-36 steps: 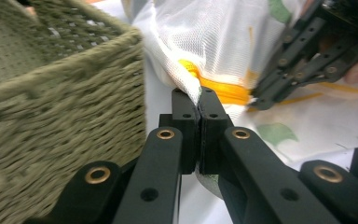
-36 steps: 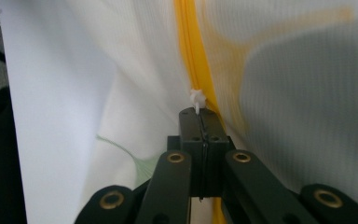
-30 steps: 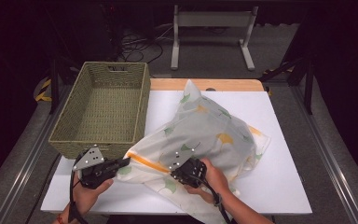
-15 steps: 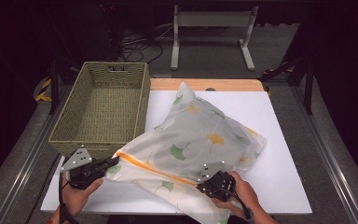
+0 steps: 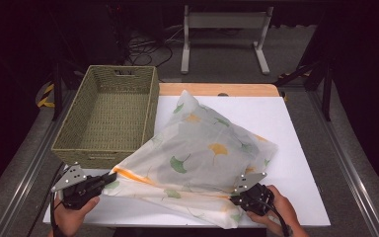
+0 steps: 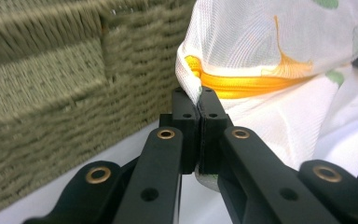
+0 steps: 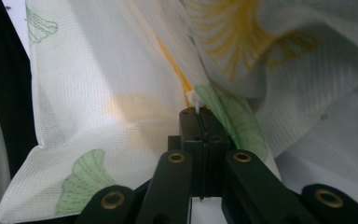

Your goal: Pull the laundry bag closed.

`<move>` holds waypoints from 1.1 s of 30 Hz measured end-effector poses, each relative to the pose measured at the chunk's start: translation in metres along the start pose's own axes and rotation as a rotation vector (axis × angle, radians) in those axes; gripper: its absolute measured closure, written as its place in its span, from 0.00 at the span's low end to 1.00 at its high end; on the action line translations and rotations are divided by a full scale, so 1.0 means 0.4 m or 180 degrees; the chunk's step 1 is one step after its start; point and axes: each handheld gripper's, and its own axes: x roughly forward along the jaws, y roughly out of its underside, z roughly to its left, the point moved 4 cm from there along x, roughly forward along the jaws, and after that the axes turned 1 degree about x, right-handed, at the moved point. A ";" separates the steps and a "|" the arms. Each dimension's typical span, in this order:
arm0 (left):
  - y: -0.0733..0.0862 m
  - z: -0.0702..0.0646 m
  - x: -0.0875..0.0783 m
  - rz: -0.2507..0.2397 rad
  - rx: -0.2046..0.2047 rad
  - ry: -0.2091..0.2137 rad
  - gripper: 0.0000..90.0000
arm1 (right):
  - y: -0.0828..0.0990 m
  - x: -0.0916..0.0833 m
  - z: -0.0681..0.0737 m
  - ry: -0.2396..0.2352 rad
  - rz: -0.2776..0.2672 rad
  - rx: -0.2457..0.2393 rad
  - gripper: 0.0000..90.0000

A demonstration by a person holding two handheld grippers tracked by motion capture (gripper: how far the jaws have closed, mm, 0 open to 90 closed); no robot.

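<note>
Right gripper slid rightward along orange zipper, pinching its white pull tab; left gripper clamps corner of white leaf-print mesh pillowcase, anchoring it.

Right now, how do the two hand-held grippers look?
Both are matt black. The left gripper and the right gripper each carry a grey three-cornered plate on top, and a black cable trails from each. Their flat black fingers have brass-coloured rivets at the joints and small round holes.
</note>
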 end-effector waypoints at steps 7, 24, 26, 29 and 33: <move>0.028 -0.004 0.023 0.0171 0.0003 -0.0008 0.98 | 0.005 -0.006 -0.022 0.0101 -0.0022 0.0011 1.00; 0.057 -0.030 0.096 0.0709 0.0418 0.0133 0.93 | 0.058 -0.046 -0.125 0.0563 -0.0072 0.0242 1.00; 0.056 -0.028 0.100 0.0722 0.0426 0.0104 0.92 | 0.062 -0.049 -0.139 0.0619 -0.0099 0.0279 1.00; 0.055 -0.022 0.106 0.0710 0.0451 0.0086 0.91 | 0.069 -0.051 -0.155 0.0663 -0.0146 0.0324 1.00; 0.053 -0.024 0.103 0.0672 0.0476 0.0041 0.88 | 0.075 -0.053 -0.156 0.0635 -0.0267 0.0327 1.00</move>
